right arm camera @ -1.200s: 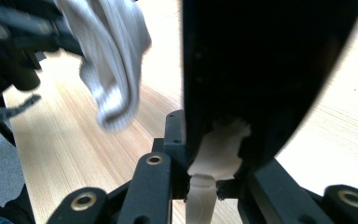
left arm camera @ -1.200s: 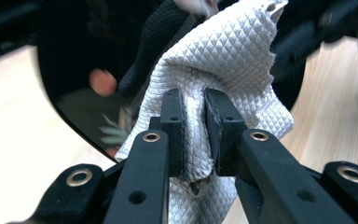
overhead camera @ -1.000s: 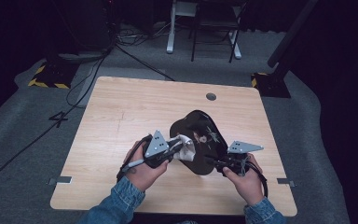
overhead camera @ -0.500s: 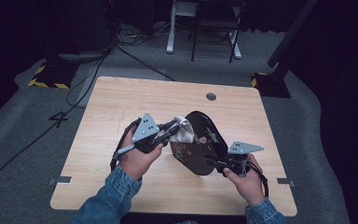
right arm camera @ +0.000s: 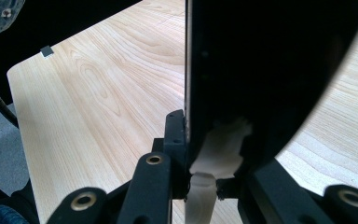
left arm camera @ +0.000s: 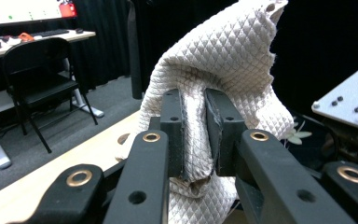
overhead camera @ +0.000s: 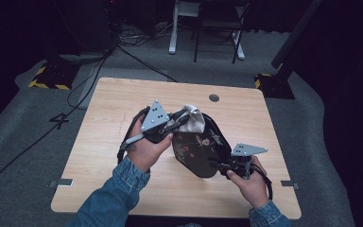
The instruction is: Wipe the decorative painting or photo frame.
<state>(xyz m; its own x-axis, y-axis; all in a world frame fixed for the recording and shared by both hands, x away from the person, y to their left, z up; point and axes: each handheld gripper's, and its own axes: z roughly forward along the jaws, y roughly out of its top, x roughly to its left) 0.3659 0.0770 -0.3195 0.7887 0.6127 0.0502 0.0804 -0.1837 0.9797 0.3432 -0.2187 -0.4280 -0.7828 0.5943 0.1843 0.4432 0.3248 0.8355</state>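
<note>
A black bag (overhead camera: 199, 146) with a pale flower print stands near the middle of the wooden table (overhead camera: 123, 99). Its cream quilted lining (overhead camera: 191, 120) sticks out at the top. My left gripper (overhead camera: 182, 116) is shut on that lining and holds it raised; in the left gripper view the quilted cloth (left arm camera: 223, 70) is pinched between the jaws of my left gripper (left arm camera: 193, 135). My right gripper (overhead camera: 217, 166) is shut on the bag's lower edge near the table. The right gripper view shows my right gripper (right arm camera: 205, 179) with the dark bag edge (right arm camera: 261, 70) and a strip of cream cloth (right arm camera: 214, 154) clamped between its jaws.
A small round hole (overhead camera: 213, 98) lies in the table near its far edge. Beyond the table are cables (overhead camera: 123, 47) on a grey floor, a chair (overhead camera: 217, 28) and a desk leg. In the left gripper view a black folding chair (left arm camera: 42, 84) stands by a desk.
My left gripper has risen and moved toward the far side, pulling the cream lining up out of the bag. The bag now stands more upright. My right gripper has kept its place.
</note>
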